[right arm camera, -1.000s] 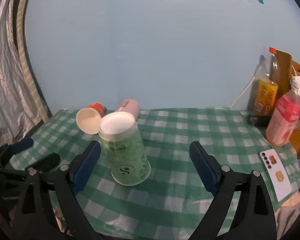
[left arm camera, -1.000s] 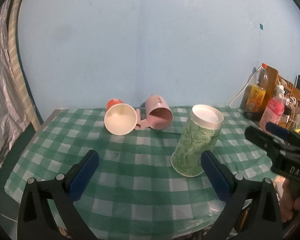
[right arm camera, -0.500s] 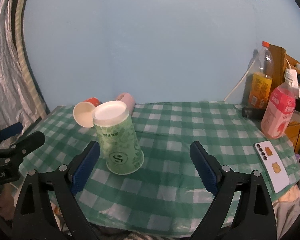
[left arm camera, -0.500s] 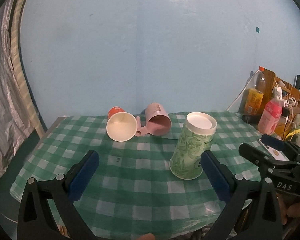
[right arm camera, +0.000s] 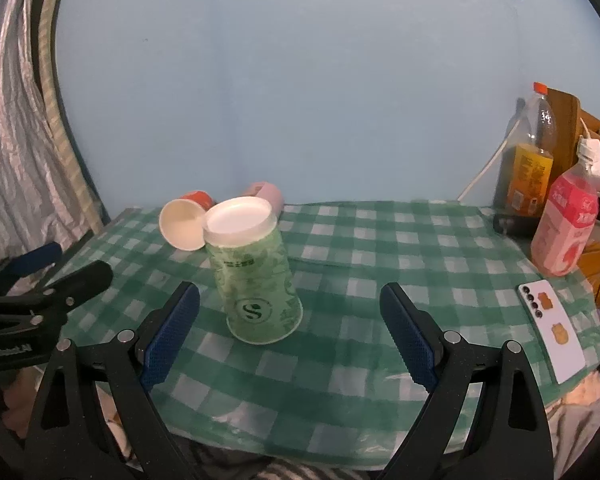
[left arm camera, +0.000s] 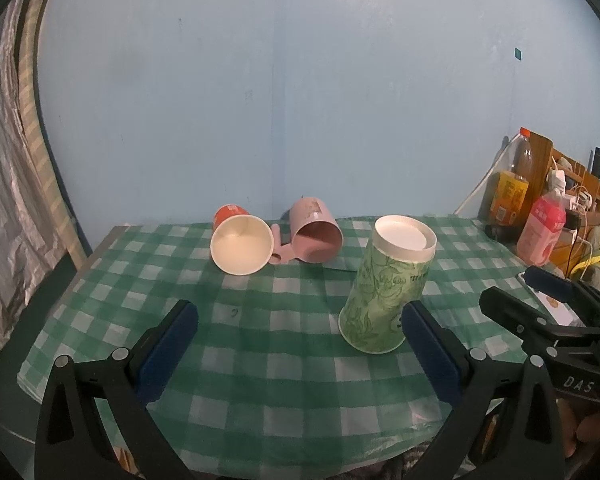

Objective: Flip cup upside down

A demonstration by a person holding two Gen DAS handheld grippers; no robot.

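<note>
A green patterned paper cup (left arm camera: 384,292) stands upside down on the green checked tablecloth (left arm camera: 260,340), its white base up; it also shows in the right wrist view (right arm camera: 252,272). My left gripper (left arm camera: 300,344) is open and empty, held back near the table's front edge, its right finger close beside the cup. My right gripper (right arm camera: 290,328) is open and empty, with the cup just ahead, nearer its left finger. Neither gripper touches the cup.
An orange paper cup (left arm camera: 242,244) and a pink mug (left arm camera: 314,234) lie on their sides at the back of the table. Bottles (right arm camera: 564,228) and a wooden rack stand at the right. A phone (right arm camera: 552,332) lies near the right edge.
Both grippers have drawn back and up from the table, so the cup looks smaller and farther off. The cups have not moved.
</note>
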